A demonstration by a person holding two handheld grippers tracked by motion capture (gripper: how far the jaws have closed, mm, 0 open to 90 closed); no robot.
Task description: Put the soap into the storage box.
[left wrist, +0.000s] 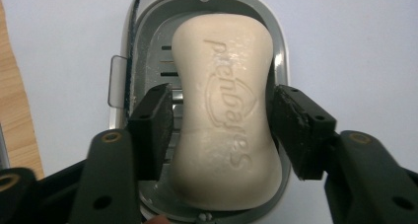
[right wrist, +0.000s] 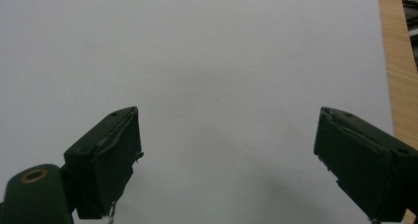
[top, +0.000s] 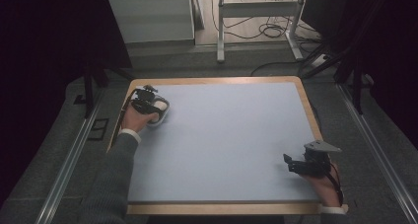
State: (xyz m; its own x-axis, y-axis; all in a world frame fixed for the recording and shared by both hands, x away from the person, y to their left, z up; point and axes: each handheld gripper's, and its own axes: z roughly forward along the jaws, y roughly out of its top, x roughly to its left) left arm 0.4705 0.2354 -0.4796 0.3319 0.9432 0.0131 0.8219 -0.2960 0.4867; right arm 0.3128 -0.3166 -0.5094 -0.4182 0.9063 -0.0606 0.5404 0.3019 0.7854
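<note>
1. Straddling a cream bar of soap (left wrist: pixel 224 110), the left tool (left wrist: pixel 222 130) has one black jaw at each long side of the bar, at its narrowed waist. The jaw on the right of the left gripper view sits against the bar's edge; the other is just beside it, and whether it touches cannot be told. I cannot tell if the bar is truly gripped.
2. Soap lies in a grey-and-white soap dish (left wrist: pixel 280 61) directly beneath the left tool; the dish has slotted drain ribs and a small clear tab on the side by the left-hand jaw.
3. Writing is pressed into the top of the bar – it reads upside down from the tool's camera and appears to say "Safeguard", with a curved emblem line around the middle letters.
4. From the high view, the left tool (top: pixel 148 105) and soap dish (top: pixel 165 110) sit at the far left corner of the light blue worktop (top: pixel 231 135), which has a wooden rim.
5. Right tool (top: pixel 296 164) – held by the person's right hand (top: pixel 325 184) near the near right corner – has its jaws spread wide with nothing between them, only bare worktop (right wrist: pixel 222 61) ahead.
</note>
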